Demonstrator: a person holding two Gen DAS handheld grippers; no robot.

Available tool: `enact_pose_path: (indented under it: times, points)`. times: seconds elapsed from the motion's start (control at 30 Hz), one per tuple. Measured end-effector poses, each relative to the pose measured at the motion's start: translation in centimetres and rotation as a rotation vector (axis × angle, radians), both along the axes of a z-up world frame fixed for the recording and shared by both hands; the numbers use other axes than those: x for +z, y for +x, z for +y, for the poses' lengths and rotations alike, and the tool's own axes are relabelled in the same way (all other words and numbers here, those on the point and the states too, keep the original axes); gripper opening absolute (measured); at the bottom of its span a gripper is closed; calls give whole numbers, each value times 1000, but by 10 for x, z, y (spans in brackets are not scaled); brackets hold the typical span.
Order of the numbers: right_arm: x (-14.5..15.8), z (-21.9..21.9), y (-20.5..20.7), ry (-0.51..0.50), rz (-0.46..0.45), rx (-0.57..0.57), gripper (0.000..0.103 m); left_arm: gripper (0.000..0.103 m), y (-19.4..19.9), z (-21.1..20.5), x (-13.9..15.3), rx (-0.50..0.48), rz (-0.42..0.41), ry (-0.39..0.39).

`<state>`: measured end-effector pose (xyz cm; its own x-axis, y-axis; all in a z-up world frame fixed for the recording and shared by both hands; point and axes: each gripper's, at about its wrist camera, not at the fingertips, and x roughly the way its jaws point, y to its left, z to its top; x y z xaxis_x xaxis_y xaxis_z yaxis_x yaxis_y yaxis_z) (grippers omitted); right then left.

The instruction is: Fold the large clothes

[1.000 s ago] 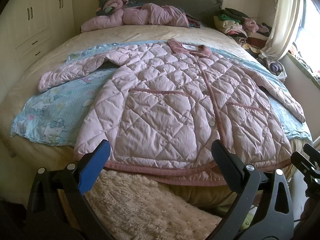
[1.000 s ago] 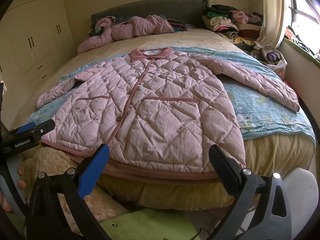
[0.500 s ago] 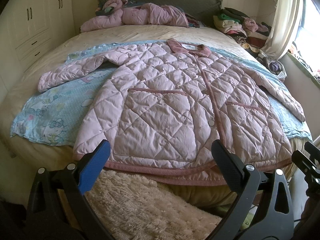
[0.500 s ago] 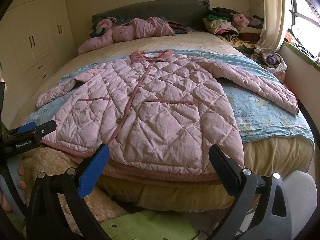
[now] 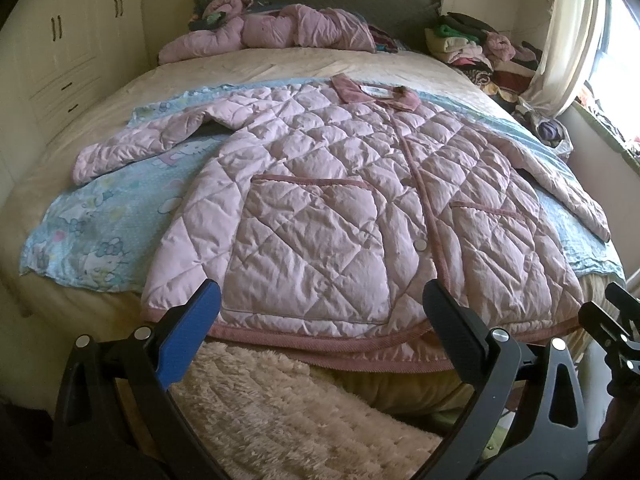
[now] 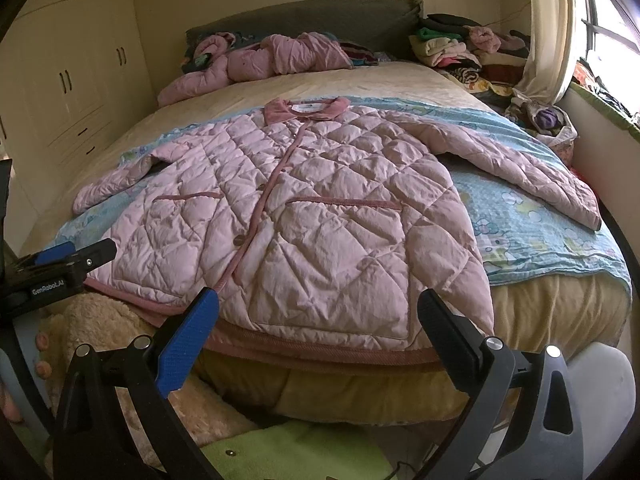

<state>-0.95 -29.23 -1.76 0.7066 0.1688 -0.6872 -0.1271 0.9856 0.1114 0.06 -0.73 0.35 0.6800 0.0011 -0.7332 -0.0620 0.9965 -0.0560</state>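
A pink quilted jacket [image 5: 344,208] [image 6: 304,216] lies flat and face up on the bed, both sleeves spread out, its hem hanging over the near edge. My left gripper [image 5: 320,312] is open, just short of the hem at the jacket's left pocket, holding nothing. My right gripper [image 6: 320,312] is also open, just before the hem below the right pocket, empty too. In the right wrist view the left gripper's fingertips [image 6: 76,256] show at the left edge. The right gripper's tip shows at the far right of the left wrist view.
A light blue cartoon blanket [image 5: 104,220] lies under the jacket. Another pink quilted garment [image 5: 276,32] lies by the headboard. A pile of clothes [image 6: 464,52] sits at the back right by the curtain. A fluffy beige rug [image 5: 292,408] lies at the bed's foot. Wardrobes [image 5: 68,52] stand left.
Both views have drifted slightly upward and back, so the jacket sits a little lower in them. Both grippers remain open and nothing on the bed has moved.
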Motion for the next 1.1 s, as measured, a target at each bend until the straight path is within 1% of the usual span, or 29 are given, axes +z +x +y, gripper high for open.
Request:
enact_pose_path:
  times: [0.23, 0.27, 0.4, 0.6, 0.87, 1.0, 1.1]
  points:
    - [-3, 2, 9, 3, -2, 3, 99, 95, 1, -6, 0, 1, 2, 0]
    - [-3, 1, 11, 4, -3, 2, 99, 95, 3, -11, -6, 2, 0, 4]
    - [-3, 1, 20, 11, 4, 8, 99, 95, 9, -17, -7, 5, -3, 8]
    - [0, 1, 38, 15, 2, 7, 99, 95, 33, -16, 1, 2, 6, 21]
    - [6, 5, 66, 28, -2, 16, 99, 95, 60, -13, 10, 1, 17, 15]
    - [11, 7, 83, 40, -12, 24, 99, 95, 78, -9, 20, 7, -4, 30]
    - [17, 7, 96, 50, -18, 28, 99, 95, 97, -4, 30, 13, -7, 28]
